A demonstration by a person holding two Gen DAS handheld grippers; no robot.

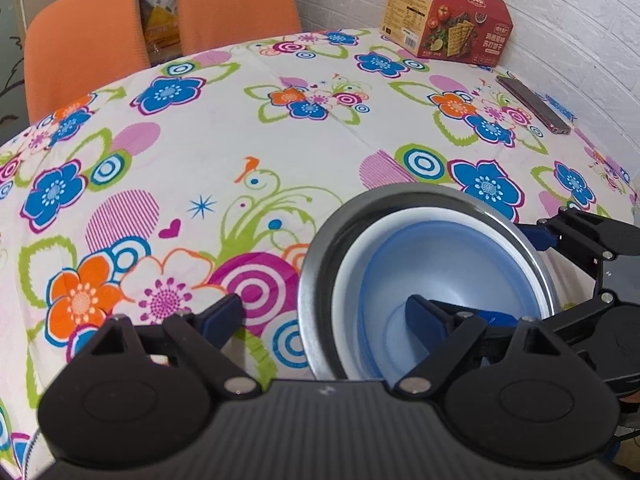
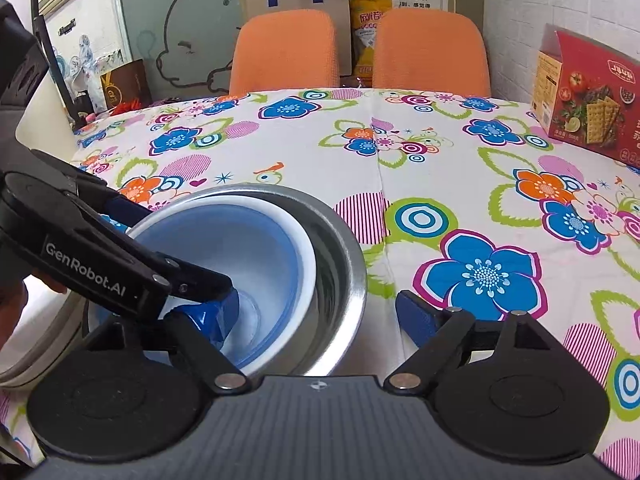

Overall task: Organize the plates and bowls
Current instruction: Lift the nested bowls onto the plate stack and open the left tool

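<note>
A blue bowl with a white rim (image 1: 432, 264) sits nested inside a steel bowl (image 1: 316, 264) on the flowered tablecloth. Both show in the right wrist view too, the blue bowl (image 2: 248, 248) inside the steel bowl (image 2: 344, 264). My left gripper (image 1: 324, 314) is open and straddles the near left rims, its right finger inside the blue bowl. My right gripper (image 2: 320, 314) is open and straddles the near right rims, its left finger inside the blue bowl. The two inner fingertips (image 2: 218, 316) meet low in the blue bowl. No plates are in view.
A red cracker box (image 1: 452, 20) stands at the far right of the table by the white brick wall. A dark phone (image 1: 532, 102) lies near the right edge. Two orange chairs (image 2: 284, 52) stand behind the table. A white rounded object (image 2: 36, 328) sits at the left.
</note>
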